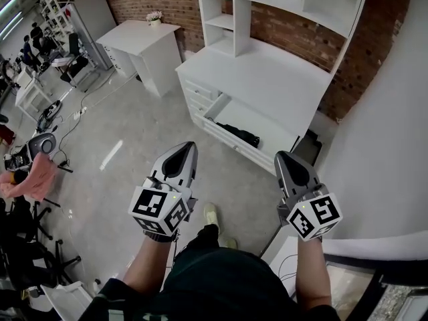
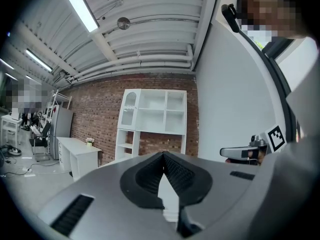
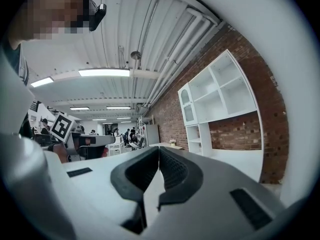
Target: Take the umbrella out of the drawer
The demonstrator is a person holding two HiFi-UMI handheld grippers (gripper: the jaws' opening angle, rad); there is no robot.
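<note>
The umbrella [image 1: 239,136], black and folded, is seen lying inside the open drawer [image 1: 215,107], close along its front wall and towards its left end. Nothing else can be made out in the drawer. The drawer is pulled out from below the front edge of the white surface [image 1: 267,79], so its contents are exposed from above and can be reached without anything being shifted. A white shelf unit [image 1: 235,20] is set along the back edge of the surface; no contents are visible in its compartments.

The left tool [image 1: 189,147] and the right tool [image 1: 281,156] are held level and side by side above the floor [image 1: 127,139], pointed towards the drawer and well apart from it. The jaws of each are pressed together with nothing between them. The task is judged to be at the approach, and one tool must be opened before the umbrella can be clamped.
</note>
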